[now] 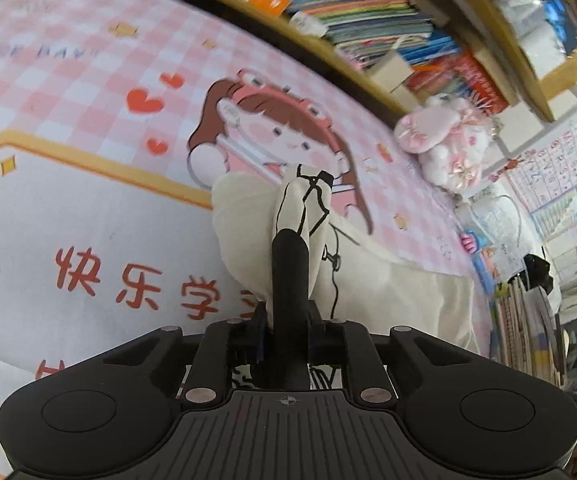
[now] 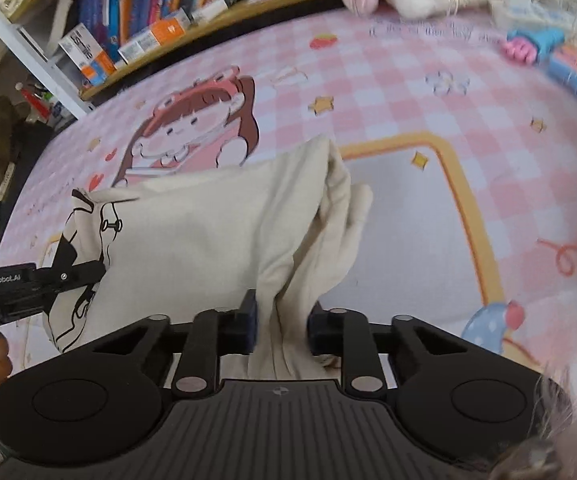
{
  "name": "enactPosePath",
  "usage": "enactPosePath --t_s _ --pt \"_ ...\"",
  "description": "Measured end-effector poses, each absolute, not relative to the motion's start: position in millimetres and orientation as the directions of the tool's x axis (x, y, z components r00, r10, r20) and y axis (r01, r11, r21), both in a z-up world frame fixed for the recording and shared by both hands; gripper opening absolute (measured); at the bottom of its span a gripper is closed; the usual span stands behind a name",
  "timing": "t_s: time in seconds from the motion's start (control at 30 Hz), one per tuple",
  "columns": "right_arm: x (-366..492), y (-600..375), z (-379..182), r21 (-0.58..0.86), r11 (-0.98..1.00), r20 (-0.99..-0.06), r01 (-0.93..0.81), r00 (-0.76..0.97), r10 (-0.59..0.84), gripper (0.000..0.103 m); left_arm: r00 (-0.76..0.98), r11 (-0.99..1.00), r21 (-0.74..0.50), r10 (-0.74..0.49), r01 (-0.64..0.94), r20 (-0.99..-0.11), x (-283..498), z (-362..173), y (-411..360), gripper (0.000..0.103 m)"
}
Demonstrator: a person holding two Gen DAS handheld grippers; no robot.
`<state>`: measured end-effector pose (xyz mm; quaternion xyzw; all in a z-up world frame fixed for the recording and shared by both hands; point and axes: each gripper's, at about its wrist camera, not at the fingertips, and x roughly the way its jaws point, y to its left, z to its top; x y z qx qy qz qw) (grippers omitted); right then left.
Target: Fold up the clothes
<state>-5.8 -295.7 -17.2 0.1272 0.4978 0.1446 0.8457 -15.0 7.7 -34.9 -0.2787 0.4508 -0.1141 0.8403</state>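
Both grippers, left gripper and right gripper, are clenching the cream shirt; it is stretching sideways between them.

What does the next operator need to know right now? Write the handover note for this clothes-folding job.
Left tongs: shut on a bunched edge of the cream garment, at the end with the black line print.
Right tongs: shut on the garment's other end, cloth gathered between the pads.
Garment: lifted partly off the pink checked mat, stretched between both tongs.
Done: both ends gripped and raised.
Left: no finished fold is visible; lay it flat, fold, release.
Keep clear of the plush toy at the mat's edge.
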Motion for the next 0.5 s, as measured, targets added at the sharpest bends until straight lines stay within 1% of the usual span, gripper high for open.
enactPosePath --t_s 0.23,0.5 --pt "-15.6 -297.7 0.9 0.333 0.926 -0.767 -0.175 0.521 0.374 0.016 0.610 0.828 -0.560 -0.434 -0.019 -0.663 -30.0 -13.8 -3.5 0.015" --pt "-30.4 -301.8 14.3 0.290 0.926 -0.738 -0.240 0.560 0.376 0.015 0.646 0.835 -0.550 -0.409 -0.020 -0.645 -47.2 -3.7 -14.2 0.015"
